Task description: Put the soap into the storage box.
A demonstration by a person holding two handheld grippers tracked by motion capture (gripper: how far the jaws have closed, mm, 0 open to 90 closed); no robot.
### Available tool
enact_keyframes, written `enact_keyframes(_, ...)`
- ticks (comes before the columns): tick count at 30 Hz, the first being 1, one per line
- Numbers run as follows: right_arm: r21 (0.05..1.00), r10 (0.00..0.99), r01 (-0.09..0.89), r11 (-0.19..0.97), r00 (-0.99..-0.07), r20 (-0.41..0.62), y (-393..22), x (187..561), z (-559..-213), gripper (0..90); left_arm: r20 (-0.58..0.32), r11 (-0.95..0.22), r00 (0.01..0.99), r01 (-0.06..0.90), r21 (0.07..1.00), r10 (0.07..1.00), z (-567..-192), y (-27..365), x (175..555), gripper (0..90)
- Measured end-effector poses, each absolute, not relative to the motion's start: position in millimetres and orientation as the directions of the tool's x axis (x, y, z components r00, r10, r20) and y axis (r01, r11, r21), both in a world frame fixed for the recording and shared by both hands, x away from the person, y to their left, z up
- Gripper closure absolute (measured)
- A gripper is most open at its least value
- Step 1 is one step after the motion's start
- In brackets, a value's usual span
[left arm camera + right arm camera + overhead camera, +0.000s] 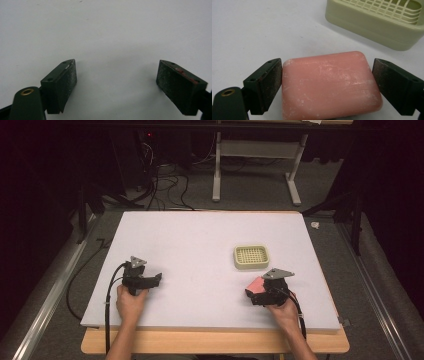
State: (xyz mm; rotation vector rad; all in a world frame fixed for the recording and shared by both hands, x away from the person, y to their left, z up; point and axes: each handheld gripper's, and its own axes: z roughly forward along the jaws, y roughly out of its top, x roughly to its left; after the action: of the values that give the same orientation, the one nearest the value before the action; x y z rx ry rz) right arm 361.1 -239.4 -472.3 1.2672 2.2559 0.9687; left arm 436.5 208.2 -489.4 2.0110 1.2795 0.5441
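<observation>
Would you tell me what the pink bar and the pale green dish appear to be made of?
The pink bar looks like soap: matte, waxy, with whitish scuffs and rounded edges. The pale green dish seems moulded plastic: smooth, slightly glossy walls and a thin grid insert.

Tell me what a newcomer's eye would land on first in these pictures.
First, the pink bar of soap, the one bright colour on the pale table, lying between the jaws of the right gripper near the table's right front; one jaw touches it, the other stands just off it. Next, the pale green slotted soap dish, just beyond the soap. The left gripper hangs open over bare table at the left front.
</observation>
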Motion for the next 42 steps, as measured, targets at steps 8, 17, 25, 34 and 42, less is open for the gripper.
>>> enact_keyframes(8, 0.695, 0.85, 0.617, 0.369, -0.527, 0.016, -239, 364, -477, 12.0, -0.013, -0.283, 0.429, 0.618, 0.733, 0.903, -489, 208, 437, 17.1)
enact_keyframes(17, 0.688, 0.846, 0.621, 0.376, -0.533, 0.02, -239, 365, -480, 13.1, -0.012, -0.283, 0.429, 0.618, 0.733, 0.903, -489, 208, 437, 17.1)
enact_keyframes(25, 0.686, 0.845, 0.626, 0.371, -0.534, 0.031, -240, 365, -480, 13.2, -0.012, -0.283, 0.429, 0.618, 0.734, 0.903, -489, 208, 437, 17.1)
enact_keyframes(34, 0.689, 0.845, 0.637, 0.345, -0.531, 0.069, -242, 365, -479, 13.5, -0.013, -0.283, 0.429, 0.618, 0.733, 0.903, -489, 208, 437, 17.1)
enact_keyframes(42, 0.715, 0.85, 0.636, 0.291, -0.514, 0.111, -249, 364, -473, 13.5, -0.012, -0.283, 0.429, 0.618, 0.733, 0.903, -489, 208, 437, 17.1)
